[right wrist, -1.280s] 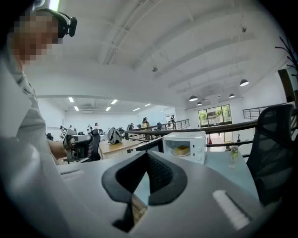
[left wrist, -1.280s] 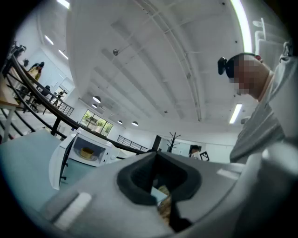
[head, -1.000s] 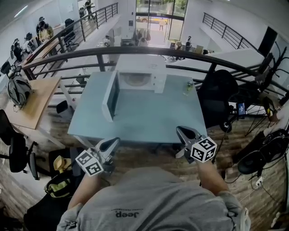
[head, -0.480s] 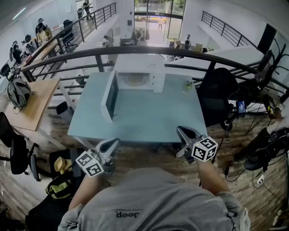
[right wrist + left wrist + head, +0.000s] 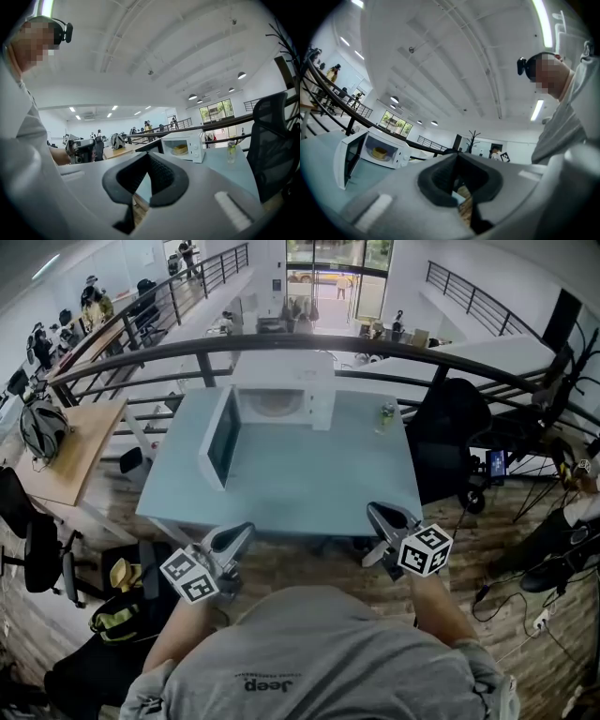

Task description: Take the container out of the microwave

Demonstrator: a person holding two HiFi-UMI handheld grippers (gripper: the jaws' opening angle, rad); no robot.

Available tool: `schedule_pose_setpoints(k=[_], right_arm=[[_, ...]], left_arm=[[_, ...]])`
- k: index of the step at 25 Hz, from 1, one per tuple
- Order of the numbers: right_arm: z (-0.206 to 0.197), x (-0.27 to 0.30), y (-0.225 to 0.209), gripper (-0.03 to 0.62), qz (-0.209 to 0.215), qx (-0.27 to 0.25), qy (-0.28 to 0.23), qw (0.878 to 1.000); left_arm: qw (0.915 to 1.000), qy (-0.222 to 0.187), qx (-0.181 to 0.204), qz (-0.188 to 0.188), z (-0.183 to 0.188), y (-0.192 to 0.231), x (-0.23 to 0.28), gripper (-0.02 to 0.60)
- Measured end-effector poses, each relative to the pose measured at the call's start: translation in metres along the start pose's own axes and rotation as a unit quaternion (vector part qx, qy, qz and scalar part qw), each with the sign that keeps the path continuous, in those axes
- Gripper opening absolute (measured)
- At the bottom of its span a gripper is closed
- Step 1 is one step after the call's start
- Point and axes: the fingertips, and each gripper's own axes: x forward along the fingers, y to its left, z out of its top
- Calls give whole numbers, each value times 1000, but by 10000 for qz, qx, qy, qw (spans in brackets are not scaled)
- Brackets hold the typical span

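Note:
A white microwave (image 5: 286,388) stands at the far side of the pale blue table (image 5: 309,484), its door (image 5: 217,437) swung open to the left. Inside sits a yellowish container (image 5: 378,152), which the right gripper view also shows as a container (image 5: 180,149) on the turntable. My left gripper (image 5: 241,530) and right gripper (image 5: 374,510) hover short of the table's near edge, well away from the microwave. Both are shut with nothing between the jaws, whose tips meet in the left gripper (image 5: 457,155) and right gripper (image 5: 148,154) views.
A small bottle (image 5: 387,415) stands on the table right of the microwave. A black office chair (image 5: 450,442) sits off the table's right side. A dark railing (image 5: 187,351) runs behind the table; a wooden desk (image 5: 70,448) and bags (image 5: 117,622) lie to the left.
The head view has shifted slightly, so the table and microwave sit a little further left. Both grippers stay where they were, shut.

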Motion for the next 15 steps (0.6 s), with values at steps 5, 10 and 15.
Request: schedule_pose_setpoints(k=[5,10,15], right_arm=[[4,-31,-25,6,176,-83,33,9998],[5,-52,-48,6,397,-165,65,9991],[6,-54,-57,6,615,-147,30,9980]], left_arm=[[9999,-74,19,121,-14,-29,34,20],[9997,-78,13,241,-34,-54,64,20],[9993,14,30,374,-44,-62,76,20]])
